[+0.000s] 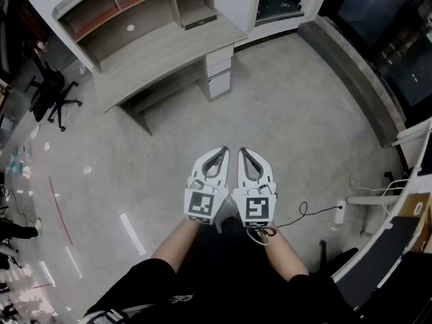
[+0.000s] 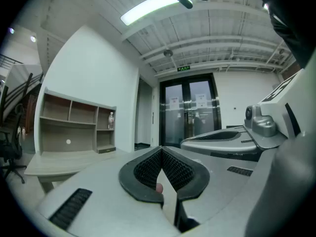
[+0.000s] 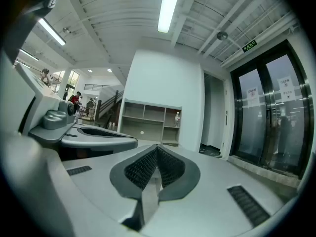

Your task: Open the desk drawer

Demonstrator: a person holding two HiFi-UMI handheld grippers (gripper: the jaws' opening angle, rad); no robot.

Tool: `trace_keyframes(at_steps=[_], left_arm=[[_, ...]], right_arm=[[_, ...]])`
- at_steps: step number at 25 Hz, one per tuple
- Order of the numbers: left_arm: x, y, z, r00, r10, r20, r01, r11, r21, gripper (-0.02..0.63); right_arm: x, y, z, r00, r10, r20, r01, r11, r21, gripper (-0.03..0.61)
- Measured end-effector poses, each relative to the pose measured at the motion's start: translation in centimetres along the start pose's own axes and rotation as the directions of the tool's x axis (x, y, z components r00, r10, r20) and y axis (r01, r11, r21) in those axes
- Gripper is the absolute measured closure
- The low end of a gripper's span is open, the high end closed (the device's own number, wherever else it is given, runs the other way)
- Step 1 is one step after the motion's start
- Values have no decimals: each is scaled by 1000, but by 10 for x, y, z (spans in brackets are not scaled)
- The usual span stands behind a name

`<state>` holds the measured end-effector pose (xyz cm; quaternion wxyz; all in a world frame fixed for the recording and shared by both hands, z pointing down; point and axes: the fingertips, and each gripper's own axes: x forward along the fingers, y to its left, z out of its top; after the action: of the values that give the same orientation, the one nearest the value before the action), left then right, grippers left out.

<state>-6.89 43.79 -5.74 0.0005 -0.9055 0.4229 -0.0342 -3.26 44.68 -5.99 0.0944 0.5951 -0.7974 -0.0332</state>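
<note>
A grey wooden desk with a shelf unit stands far ahead against the white wall. Its drawer stack sits under the right end, fronts closed. The same desk shows at the left of the left gripper view, and the shelf unit shows in the distance in the right gripper view. My left gripper and right gripper are held side by side in front of my body, well short of the desk. Both are shut with nothing between the jaws.
A black office chair stands left of the desk. A low grey ledge runs along the right. A cable and plug lie on the floor at right, beside white furniture. Glass doors stand beyond the desk.
</note>
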Motion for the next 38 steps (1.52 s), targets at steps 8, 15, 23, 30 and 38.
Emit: trace_keyframes(at_steps=[8,15,23,30,38], left_arm=[[5,-9,-2,1000,5,-11,-5,1000,2,611],[15,-33,-11,999,2,-51,-1,1000,15,611],[35,-58,-20,996,31,-87,-29,999,18,611],[47,-54,-27,990,74,-117,-73,997,14,611],[72,-7,-42,985,116,-129,-119,993,-21,611]], right_arm=[[-6,-11,-2,1000,-1,5,1,1000,5,572],[-19,-30,-15,1000,18,-3,-18,999,39,572],[-29,-61,-38,998,58,-22,-56,994,89,572],[-14,-68,-46,994,112,-20,-109,989,102,572],[43,-60,-50,987,155,-48,-150,985,84,572]])
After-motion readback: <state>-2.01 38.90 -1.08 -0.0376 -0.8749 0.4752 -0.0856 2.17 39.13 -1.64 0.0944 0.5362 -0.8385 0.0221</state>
